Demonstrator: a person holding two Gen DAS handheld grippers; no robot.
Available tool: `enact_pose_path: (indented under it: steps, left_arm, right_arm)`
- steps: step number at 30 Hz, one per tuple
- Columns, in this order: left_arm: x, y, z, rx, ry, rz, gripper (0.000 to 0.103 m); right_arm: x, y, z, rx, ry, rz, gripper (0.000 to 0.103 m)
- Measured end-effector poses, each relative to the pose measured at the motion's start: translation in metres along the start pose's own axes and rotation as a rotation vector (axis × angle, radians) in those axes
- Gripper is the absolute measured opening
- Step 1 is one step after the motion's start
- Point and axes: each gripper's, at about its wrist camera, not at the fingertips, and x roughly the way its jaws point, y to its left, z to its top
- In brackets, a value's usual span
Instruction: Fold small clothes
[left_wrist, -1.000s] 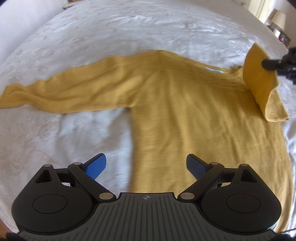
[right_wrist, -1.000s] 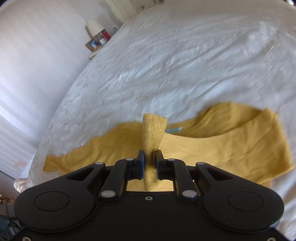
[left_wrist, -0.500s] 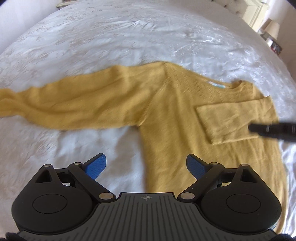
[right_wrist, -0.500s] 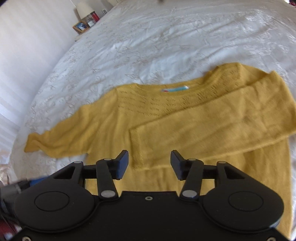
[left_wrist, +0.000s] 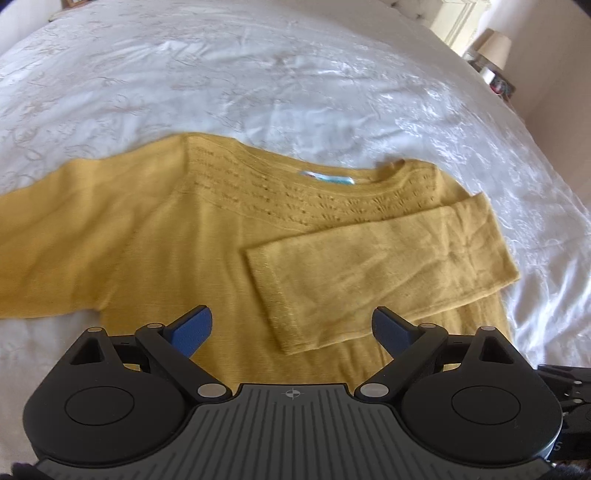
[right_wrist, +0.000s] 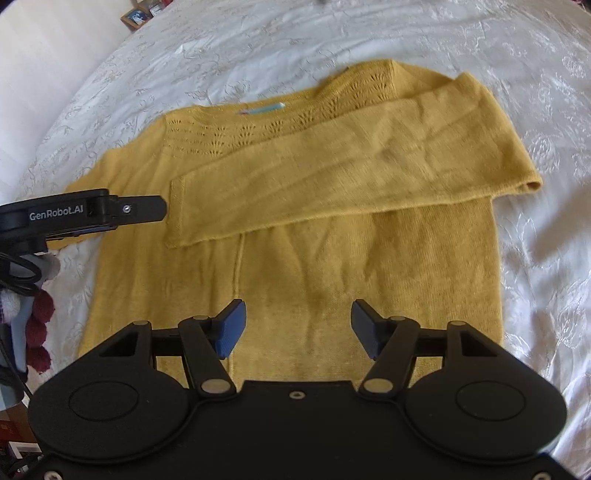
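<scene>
A mustard-yellow knitted sweater (left_wrist: 147, 240) lies flat on the white bedspread (left_wrist: 295, 74), neck away from me. One sleeve (left_wrist: 369, 266) lies folded across the chest, its cuff near the middle. The other sleeve stretches out to the left, past the frame edge. My left gripper (left_wrist: 291, 321) hovers open over the sweater's body, just short of the folded cuff, nothing between its blue pads. In the right wrist view the sweater (right_wrist: 332, 277) and folded sleeve (right_wrist: 351, 158) lie ahead. My right gripper (right_wrist: 297, 317) is opening above the lower body and holds nothing.
A finger (right_wrist: 144, 209) of the left gripper reaches in from the left beside the folded cuff. A lamp (left_wrist: 495, 48) stands beyond the bed's far right corner. Picture frames (right_wrist: 135, 16) sit past the bed's edge. Maroon and pale fabric (right_wrist: 37, 325) shows at the left edge.
The right gripper let go of the sleeve cuff, which now lies folded across the chest, and drew back with its jaws apart. The left gripper moved right over the sweater's body.
</scene>
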Motion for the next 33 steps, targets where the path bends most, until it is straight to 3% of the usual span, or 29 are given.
enact_pose_path:
  steps: [9, 15, 17, 21, 24, 25, 27, 30, 33]
  left_arm:
    - [0.032, -0.008, -0.006, -0.020, 0.056, 0.008, 0.094]
    - [0.047, -0.011, 0.003, -0.026, 0.026, 0.009, 0.093]
    - [0.049, -0.013, 0.008, -0.024, 0.007, -0.010, 0.089]
    - [0.052, -0.017, 0.017, -0.034, 0.002, 0.000, 0.049]
    - [0.052, -0.018, 0.020, -0.052, 0.007, 0.045, 0.034]
    - [0.052, -0.017, 0.020, -0.058, 0.009, 0.054, 0.021]
    - [0.050, -0.017, 0.023, -0.066, 0.014, 0.067, 0.009]
    - [0.035, -0.022, 0.027, -0.043, -0.031, 0.085, 0.007]
    - [0.002, -0.029, 0.038, -0.034, -0.127, 0.075, 0.006]
  right_arm:
    - [0.013, -0.015, 0.004, -0.024, 0.041, 0.074, 0.072]
    - [0.024, -0.020, 0.004, -0.049, 0.072, 0.103, 0.074]
    - [0.026, -0.019, 0.003, -0.062, 0.077, 0.109, 0.076]
    - [0.028, -0.019, 0.003, -0.061, 0.081, 0.115, 0.078]
    - [0.030, -0.019, 0.005, -0.051, 0.081, 0.114, 0.079]
    - [0.030, -0.019, 0.005, -0.051, 0.080, 0.112, 0.079]
    - [0.030, -0.017, 0.005, -0.051, 0.078, 0.106, 0.079]
    - [0.029, -0.014, 0.006, -0.047, 0.073, 0.090, 0.079]
    - [0.022, -0.012, 0.005, -0.026, 0.060, 0.081, 0.079]
